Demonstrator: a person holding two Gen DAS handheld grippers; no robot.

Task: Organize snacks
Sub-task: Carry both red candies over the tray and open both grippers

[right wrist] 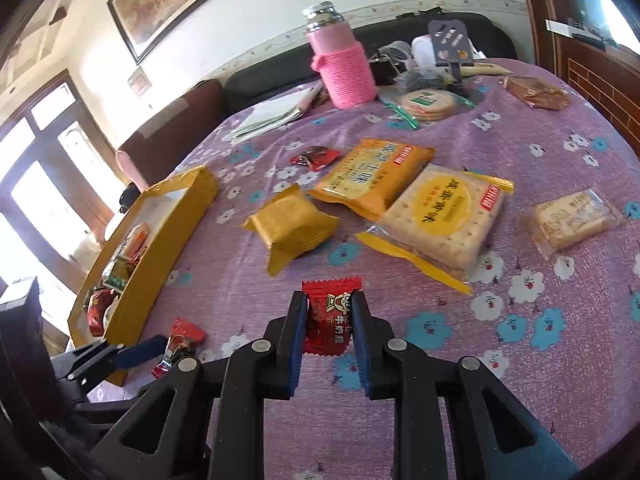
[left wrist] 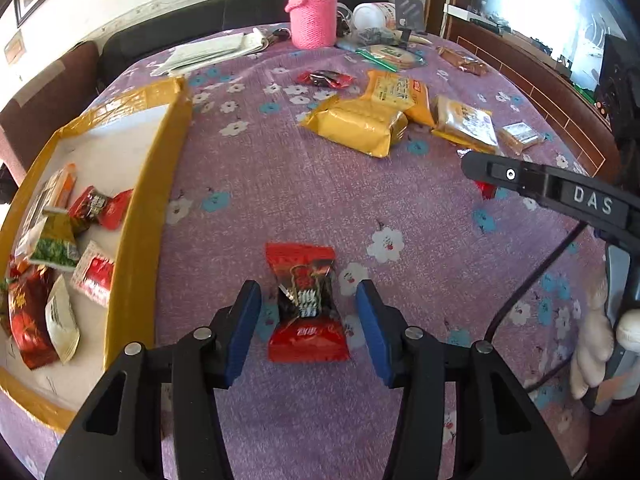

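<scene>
A red-and-black wrapped candy lies on the purple flowered tablecloth. My left gripper straddles it, and its blue pads stand a little off each side of the wrapper, so it is open. My right gripper is shut on a red candy with a white figure on it, low over the cloth. At the left sits a yellow-taped box holding several wrapped snacks. In the left wrist view the right gripper's black finger reaches in from the right.
Yellow snack packets and cracker packs lie mid-table, with a small red candy behind them. A pink knitted bottle, papers and clutter stand at the far edge. A white-gloved hand is at the right.
</scene>
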